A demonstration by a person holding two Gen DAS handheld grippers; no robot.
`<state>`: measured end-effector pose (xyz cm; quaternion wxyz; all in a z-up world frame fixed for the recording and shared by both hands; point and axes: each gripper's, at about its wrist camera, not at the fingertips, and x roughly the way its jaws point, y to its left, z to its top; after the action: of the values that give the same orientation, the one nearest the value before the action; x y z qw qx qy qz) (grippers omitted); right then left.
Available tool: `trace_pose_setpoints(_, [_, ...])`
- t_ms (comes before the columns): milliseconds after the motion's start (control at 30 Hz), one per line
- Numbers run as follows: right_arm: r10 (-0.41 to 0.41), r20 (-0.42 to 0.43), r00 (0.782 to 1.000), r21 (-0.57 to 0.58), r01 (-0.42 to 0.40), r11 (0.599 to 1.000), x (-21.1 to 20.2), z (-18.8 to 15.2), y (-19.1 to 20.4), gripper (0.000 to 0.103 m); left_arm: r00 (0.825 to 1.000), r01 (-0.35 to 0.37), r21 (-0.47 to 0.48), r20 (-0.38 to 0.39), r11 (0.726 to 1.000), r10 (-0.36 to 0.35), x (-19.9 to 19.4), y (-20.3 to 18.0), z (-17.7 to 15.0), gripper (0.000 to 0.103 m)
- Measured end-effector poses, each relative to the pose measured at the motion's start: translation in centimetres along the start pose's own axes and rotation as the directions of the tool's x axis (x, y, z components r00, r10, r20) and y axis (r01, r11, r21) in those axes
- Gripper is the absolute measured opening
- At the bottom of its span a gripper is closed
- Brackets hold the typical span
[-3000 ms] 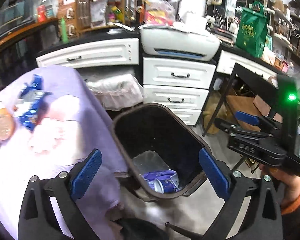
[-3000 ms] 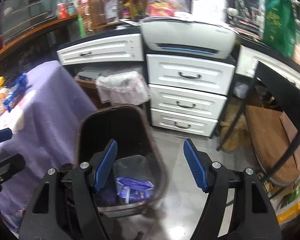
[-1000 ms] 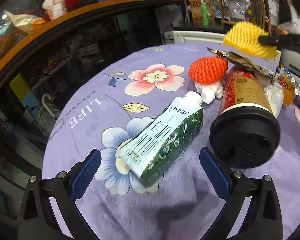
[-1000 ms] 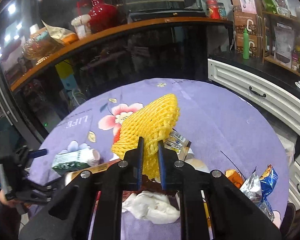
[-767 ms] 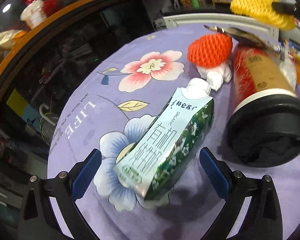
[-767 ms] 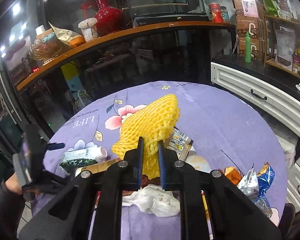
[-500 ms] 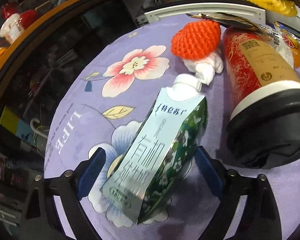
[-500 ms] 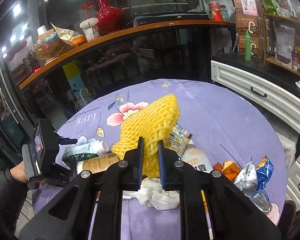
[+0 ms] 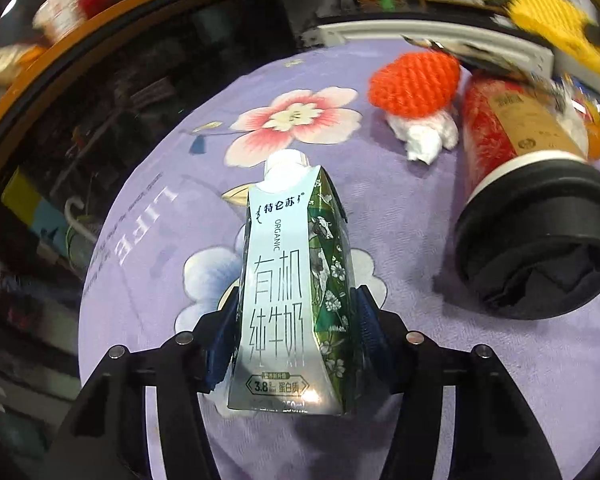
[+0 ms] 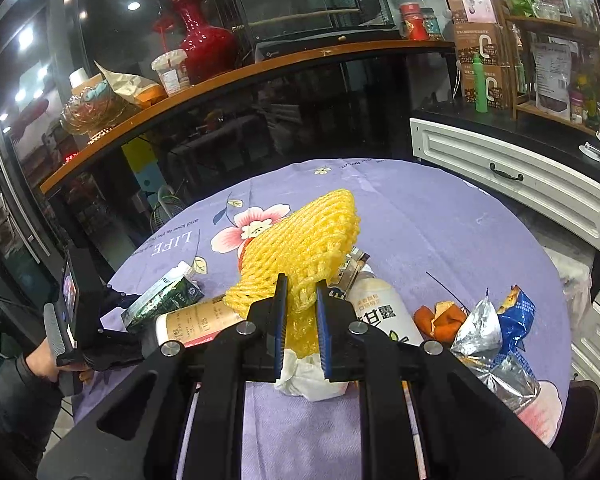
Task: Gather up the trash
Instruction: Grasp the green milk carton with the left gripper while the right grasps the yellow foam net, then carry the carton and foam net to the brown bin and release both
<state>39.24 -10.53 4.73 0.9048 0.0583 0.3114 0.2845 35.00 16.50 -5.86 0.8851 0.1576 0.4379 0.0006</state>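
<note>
Green-white milk carton point(image 9: 296, 280) pinched btwn left claw point(image 9: 292, 332) pads.

Dim indoor light, ceiling spots mirrored in far glass, motion-blurred left wrist edges, strong fisheye bending, dark corners.

Between your left gripper's point(image 9: 296, 332) blue pads: milk carton point(image 9: 290, 300), pale silver-blue face with dark lettering, dark green side with white flowers and a cow. Desk point(image 9: 400, 208) cloth beyond it is lilac with pink and white blooms. Ahead right: orange foam net point(image 9: 414, 82), red-and-tan cup point(image 9: 516, 132) with black lid. Your right gripper point(image 10: 302, 312) pinches a yellow foam net point(image 10: 304, 244).
</note>
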Motion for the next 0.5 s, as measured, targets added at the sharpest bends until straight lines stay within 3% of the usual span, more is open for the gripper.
trace_pose_setpoints(167, [0.010, 0.019, 1.000, -0.012, -0.009, 1.000, -1.5, -0.7, 0.3, 0.014, 0.998, -0.006, -0.115, 0.066, 0.993, 0.014, -2.3, 1.0, -1.0, 0.053])
trace_pose_setpoints(500, [0.020, 0.052, 0.998, -0.056, -0.017, 0.998, -4.7, -2.9, 1.2, 0.014, 0.987, -0.026, -0.227, 0.150, 0.974, 0.061, -5.7, 1.1, -2.8, 0.050])
